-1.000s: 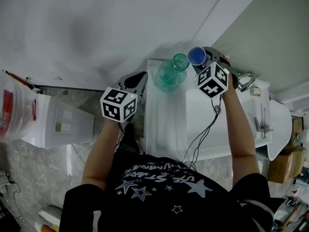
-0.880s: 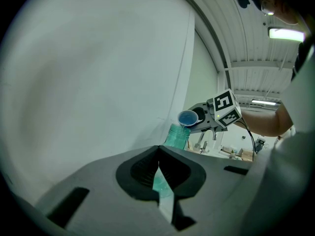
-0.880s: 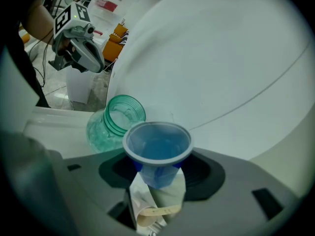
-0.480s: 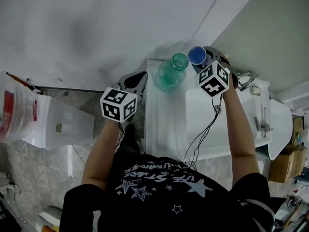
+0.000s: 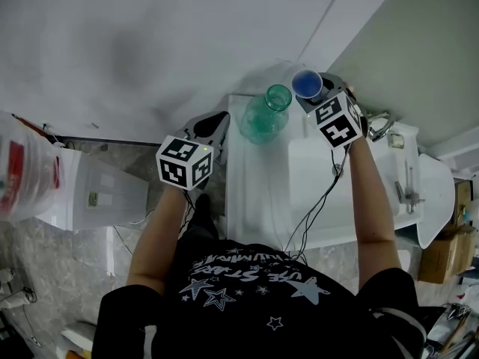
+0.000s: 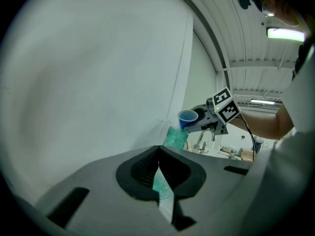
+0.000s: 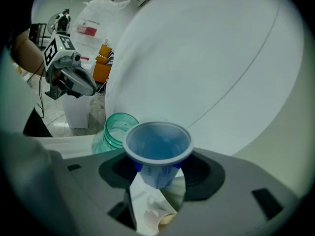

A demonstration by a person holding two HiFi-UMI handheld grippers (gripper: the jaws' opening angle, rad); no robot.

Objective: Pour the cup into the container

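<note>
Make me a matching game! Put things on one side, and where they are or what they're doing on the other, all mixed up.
1. blue cup
2. green jar
3. left gripper
4. tap

A. stands on the white counter
B. holds nothing
C. by the sink
D. in the right gripper

Pairs: 1-D, 2-A, 3-B, 4-C.

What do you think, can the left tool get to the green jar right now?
Probably yes: the left tool points at the green jar with nothing between them. The right tool holds the blue cup near its mouth, so only the body looks free.
</note>
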